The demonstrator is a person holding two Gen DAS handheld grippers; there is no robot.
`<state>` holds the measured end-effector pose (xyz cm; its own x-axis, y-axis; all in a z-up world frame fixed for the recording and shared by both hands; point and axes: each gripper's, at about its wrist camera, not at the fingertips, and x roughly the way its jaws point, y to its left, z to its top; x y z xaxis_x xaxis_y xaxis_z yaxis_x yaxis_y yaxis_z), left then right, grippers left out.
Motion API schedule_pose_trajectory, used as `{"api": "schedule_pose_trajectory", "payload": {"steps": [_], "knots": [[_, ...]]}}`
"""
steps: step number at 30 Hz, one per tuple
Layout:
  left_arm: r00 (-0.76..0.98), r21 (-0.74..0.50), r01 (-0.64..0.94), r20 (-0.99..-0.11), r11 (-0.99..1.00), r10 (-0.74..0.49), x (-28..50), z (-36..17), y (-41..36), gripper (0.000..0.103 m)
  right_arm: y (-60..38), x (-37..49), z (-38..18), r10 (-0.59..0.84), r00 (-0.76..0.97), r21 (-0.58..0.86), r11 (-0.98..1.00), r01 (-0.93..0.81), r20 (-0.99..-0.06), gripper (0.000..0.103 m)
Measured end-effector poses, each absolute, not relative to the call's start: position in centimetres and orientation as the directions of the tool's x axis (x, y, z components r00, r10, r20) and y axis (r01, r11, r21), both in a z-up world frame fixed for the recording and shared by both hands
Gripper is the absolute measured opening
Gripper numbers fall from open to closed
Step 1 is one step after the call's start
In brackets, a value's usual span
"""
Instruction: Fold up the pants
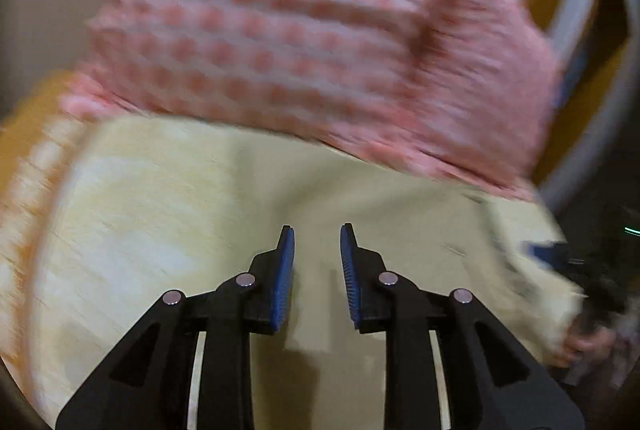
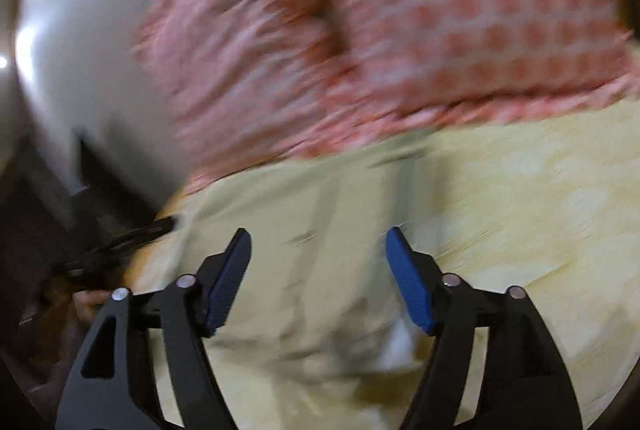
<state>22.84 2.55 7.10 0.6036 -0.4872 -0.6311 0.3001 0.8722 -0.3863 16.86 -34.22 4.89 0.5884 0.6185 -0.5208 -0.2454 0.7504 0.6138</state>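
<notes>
Pale khaki pants (image 1: pixel 360 222) lie on a light yellow cloth (image 1: pixel 132 198) and also show in the right wrist view (image 2: pixel 320 230). My left gripper (image 1: pixel 317 230) hovers over the pants with its jaws open and nothing between them. My right gripper (image 2: pixel 318 234) is open wider over the rumpled pants fabric, also empty. Both views are motion-blurred. The other gripper and the hand holding it show at the right edge of the left wrist view (image 1: pixel 596 294) and the left edge of the right wrist view (image 2: pixel 120 250).
A pink cloth with red dots (image 1: pixel 280 22) lies beyond the pants; it also shows in the right wrist view (image 2: pixel 440 18). A white curved frame (image 1: pixel 580 10) and an orange surface stand at the right. A pale wall (image 2: pixel 88 50) is at the left.
</notes>
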Motion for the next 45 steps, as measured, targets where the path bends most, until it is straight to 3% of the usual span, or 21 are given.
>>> {"api": "schedule_pose_trajectory", "payload": {"steps": [1,3,5,7,8,9,10,12,16,24,30,45], "knots": [[0.548,-0.42,0.325,-0.646,0.847,-0.531,22.3,6.3,1.7,0.033,-33.8,17.1,3.6,0.642,0.54,0.65,0.73,-0.212,-0.544,0.079],[0.459,-0.442,0.308,-0.707,0.843,-0.538,22.5,3.8,0.2,0.036,-34.4,17.9,1.3,0.627,0.516,0.687,0.72,-0.096,-0.584,0.082],[0.459,-0.461,0.26,-0.714,0.848,-0.529,23.2,2.0,0.3,0.034,-36.1,17.9,0.5,0.653,0.547,0.772,0.636,-0.019,-0.524,0.077],[0.466,-0.445,0.228,-0.731,0.866,-0.498,22.9,2.1,0.3,0.032,-36.5,16.3,1.4,0.583,0.574,0.734,0.677,0.047,-0.575,0.072],[0.482,-0.432,0.22,-0.731,0.875,-0.483,22.2,2.5,0.4,0.034,-36.0,15.3,2.1,0.549,0.593,0.697,0.717,0.029,-0.589,0.077],[0.516,-0.382,0.223,-0.735,0.897,-0.441,20.6,3.1,0.3,0.041,-35.0,13.5,3.0,0.505,0.621,0.637,0.771,-0.011,-0.6,0.084],[0.558,-0.317,0.238,-0.729,0.918,-0.396,18.5,3.6,0.0,0.059,-33.8,11.5,3.7,0.447,0.649,0.559,0.828,-0.041,-0.615,0.101],[0.625,-0.228,0.232,-0.71,0.945,-0.325,14.8,4.5,0.2,0.086,-31.5,8.0,4.1,0.378,0.676,0.438,0.895,-0.09,-0.633,0.101],[0.704,-0.07,0.202,-0.683,0.977,-0.195,7.4,3.4,0.2,0.097,-26.6,3.4,2.3,0.192,0.705,0.193,0.978,-0.08,-0.683,0.101],[0.742,0.022,0.154,-0.662,0.988,-0.101,3.2,0.8,0.2,0.102,-22.4,1.2,-0.6,0.017,0.73,0.008,1.0,-0.015,-0.684,0.101],[0.785,0.021,0.128,-0.613,0.992,-0.088,1.9,0.2,0.6,0.102,-22.3,-0.2,-1.2,-0.035,0.787,0.011,0.999,0.053,-0.616,0.101],[0.806,0.02,0.108,-0.587,0.994,-0.076,1.5,0.1,0.6,0.102,-22.5,-0.3,-1.3,-0.034,0.804,0.004,0.999,0.045,-0.593,0.101]]}}
